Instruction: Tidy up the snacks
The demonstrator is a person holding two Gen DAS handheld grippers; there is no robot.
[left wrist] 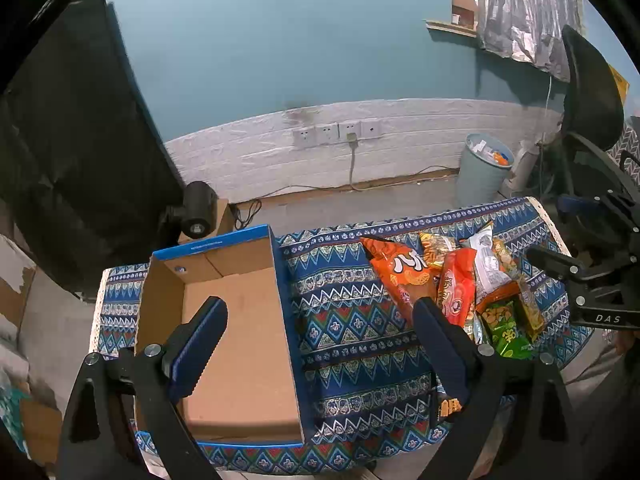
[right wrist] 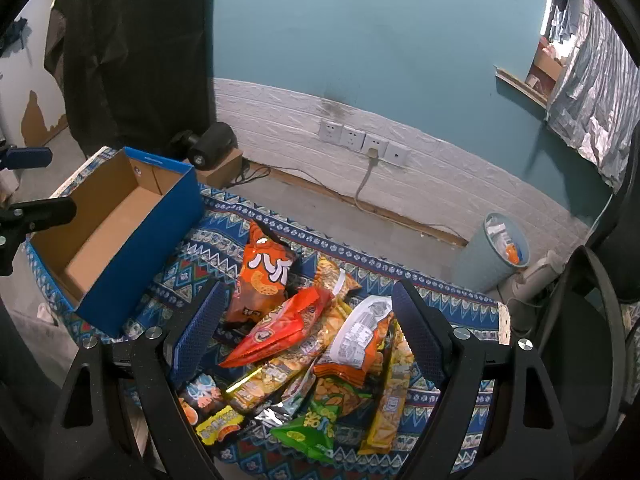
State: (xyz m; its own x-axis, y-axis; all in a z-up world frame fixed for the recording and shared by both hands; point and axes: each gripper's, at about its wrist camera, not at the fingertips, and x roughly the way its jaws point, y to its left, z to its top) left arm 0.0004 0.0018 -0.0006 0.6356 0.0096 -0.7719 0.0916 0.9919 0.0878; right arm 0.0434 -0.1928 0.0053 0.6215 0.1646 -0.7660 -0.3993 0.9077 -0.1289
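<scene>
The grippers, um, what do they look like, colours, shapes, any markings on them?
Both are black frames with silver round bolts. The left gripper has two long paddle-shaped fingers faced with blue ridged pads. The right gripper matches, its blue pads textured like mesh. Seen from the left wrist view, its body carries white "DAS" lettering.

left gripper [left wrist: 320, 320]: tilted steeply down, fingers [left wrist: 200, 340] spread wide, nothing between them | right gripper [right wrist: 306, 312]: tilted steeply down, fingers [right wrist: 416, 332] spread wide, gripping nothing | both side by side, apart
</scene>
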